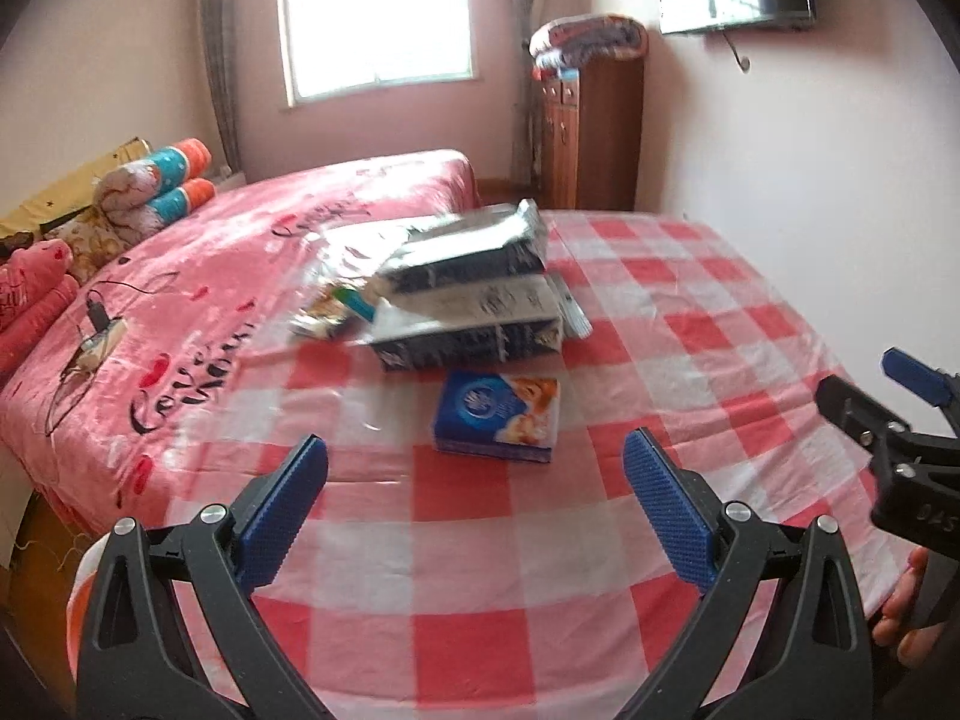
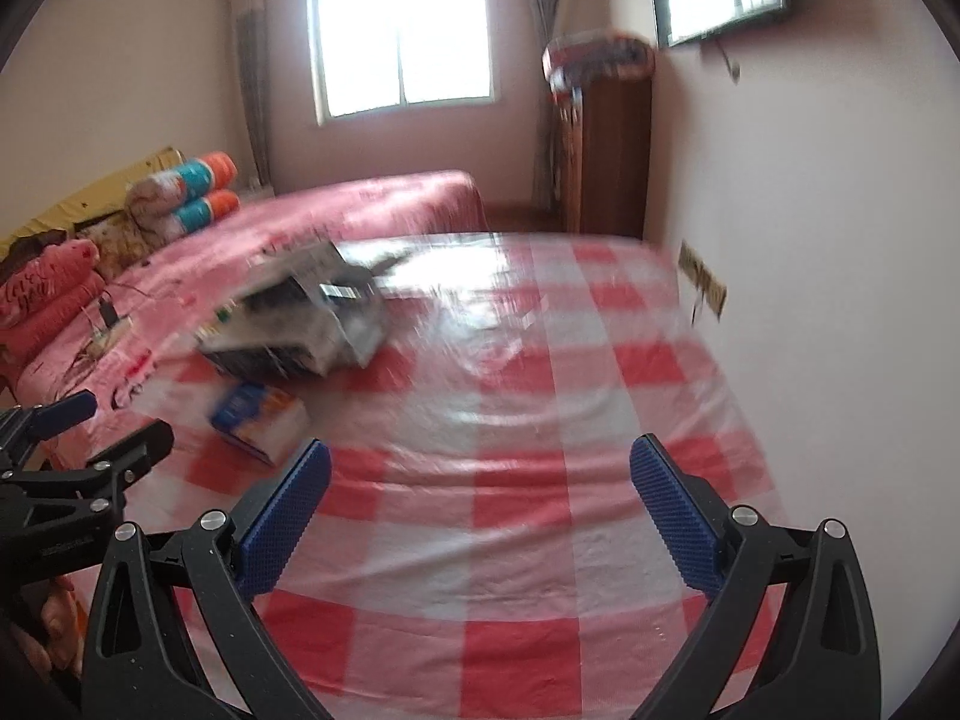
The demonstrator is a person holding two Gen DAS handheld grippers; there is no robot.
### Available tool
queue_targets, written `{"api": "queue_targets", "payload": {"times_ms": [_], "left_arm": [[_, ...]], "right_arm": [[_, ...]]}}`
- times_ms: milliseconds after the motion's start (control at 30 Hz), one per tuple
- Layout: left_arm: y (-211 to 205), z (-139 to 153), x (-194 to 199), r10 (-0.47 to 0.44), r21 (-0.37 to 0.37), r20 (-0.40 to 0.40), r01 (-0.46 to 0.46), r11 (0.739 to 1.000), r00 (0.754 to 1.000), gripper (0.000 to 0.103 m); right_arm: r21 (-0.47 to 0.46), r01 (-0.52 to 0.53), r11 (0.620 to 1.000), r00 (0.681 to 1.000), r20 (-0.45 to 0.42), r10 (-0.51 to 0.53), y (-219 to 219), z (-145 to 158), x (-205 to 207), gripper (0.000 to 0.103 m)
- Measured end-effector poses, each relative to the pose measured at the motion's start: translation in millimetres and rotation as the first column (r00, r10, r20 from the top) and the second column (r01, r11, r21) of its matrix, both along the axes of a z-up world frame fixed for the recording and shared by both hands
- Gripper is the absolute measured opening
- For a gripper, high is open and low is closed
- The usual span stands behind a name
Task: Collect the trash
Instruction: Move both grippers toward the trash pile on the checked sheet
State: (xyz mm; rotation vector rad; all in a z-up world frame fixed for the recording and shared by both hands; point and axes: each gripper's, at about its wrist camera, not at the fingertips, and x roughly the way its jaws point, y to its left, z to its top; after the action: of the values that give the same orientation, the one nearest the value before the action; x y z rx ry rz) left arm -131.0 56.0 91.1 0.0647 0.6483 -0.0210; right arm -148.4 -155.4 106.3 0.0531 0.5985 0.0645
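Observation:
A heap of black-and-white packaging bags [image 1: 474,294] lies on the red-and-white checked tablecloth [image 1: 690,312], with a small green-and-white wrapper [image 1: 336,312] at its left. A blue tissue pack [image 1: 498,414] lies just in front of the heap. My left gripper [image 1: 474,480] is open and empty, a short way in front of the tissue pack. My right gripper [image 2: 480,486] is open and empty over bare cloth, right of the heap [image 2: 300,324] and the tissue pack [image 2: 258,414]. Each gripper shows at the edge of the other's view.
A bed with a pink cover [image 1: 240,252] adjoins the table's left side, with rolled bedding [image 1: 156,180] and a charger cable [image 1: 96,324] on it. A wooden cabinet [image 1: 594,132] stands at the back. A white wall [image 2: 810,240] runs along the right.

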Motion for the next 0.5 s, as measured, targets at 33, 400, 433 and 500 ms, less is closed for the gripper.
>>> {"api": "queue_targets", "payload": {"times_ms": [33, 400, 433, 500], "left_arm": [[3, 4, -4, 0.003, -0.002, 0.010, -0.003, 1.000, 1.000, 0.099], [20, 33, -43, 0.038, -0.040, 0.121, -0.033, 0.999, 0.992, 0.099], [21, 35, -46, 0.038, -0.045, 0.129, -0.032, 0.998, 0.991, 0.099], [22, 40, -50, 0.038, -0.052, 0.141, -0.031, 0.998, 0.989, 0.099]], "right_arm": [[-0.005, 0.000, 1.000, 1.000, 0.015, 0.000, 3, 6, -5, 0.099], [-0.005, -0.006, 1.000, 0.981, 0.193, 0.007, 25, 67, -55, 0.099], [-0.005, -0.002, 1.000, 0.979, 0.205, 0.003, 26, 70, -59, 0.099], [-0.010, 0.004, 1.000, 0.972, 0.233, -0.002, 28, 79, -67, 0.099]]}}
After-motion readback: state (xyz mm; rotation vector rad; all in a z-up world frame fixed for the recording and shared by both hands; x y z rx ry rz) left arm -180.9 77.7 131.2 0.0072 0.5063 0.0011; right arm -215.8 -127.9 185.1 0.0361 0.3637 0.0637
